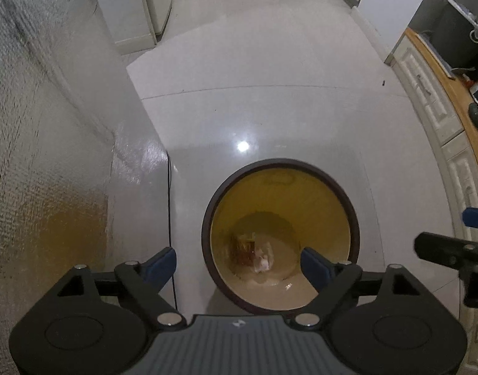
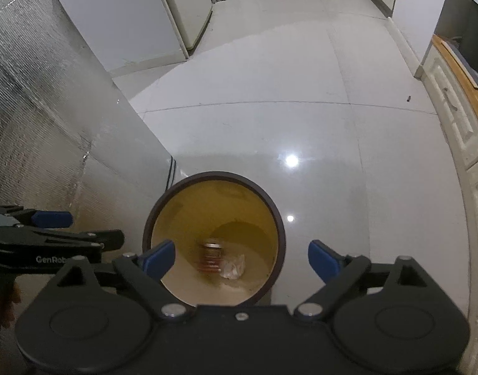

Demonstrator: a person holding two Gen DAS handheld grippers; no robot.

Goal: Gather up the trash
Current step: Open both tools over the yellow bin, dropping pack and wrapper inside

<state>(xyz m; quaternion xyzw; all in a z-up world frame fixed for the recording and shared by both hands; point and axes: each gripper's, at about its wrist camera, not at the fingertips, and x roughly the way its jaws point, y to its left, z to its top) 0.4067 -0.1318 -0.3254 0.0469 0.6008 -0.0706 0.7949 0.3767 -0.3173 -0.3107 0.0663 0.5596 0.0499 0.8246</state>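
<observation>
A round bin with a dark rim (image 1: 354, 215) (image 2: 278, 215) and yellow inside stands on the pale floor below both grippers. At its bottom lie a reddish can (image 1: 243, 248) (image 2: 211, 257) and a crumpled white scrap (image 1: 264, 262) (image 2: 235, 267). My left gripper (image 1: 239, 265) hangs open above the bin, nothing between its blue pads. My right gripper (image 2: 242, 261) is open too, over the bin's right side, empty. Each gripper shows at the edge of the other's view: the right gripper (image 1: 451, 234) and the left gripper (image 2: 54, 231).
A silvery textured panel (image 1: 35, 156) (image 2: 35, 109) rises close on the left, with a thin dark cable (image 1: 169, 218) running down beside it. White cabinets with a wooden top (image 1: 442, 72) (image 2: 457, 106) line the right. A white appliance (image 2: 188, 6) stands further back.
</observation>
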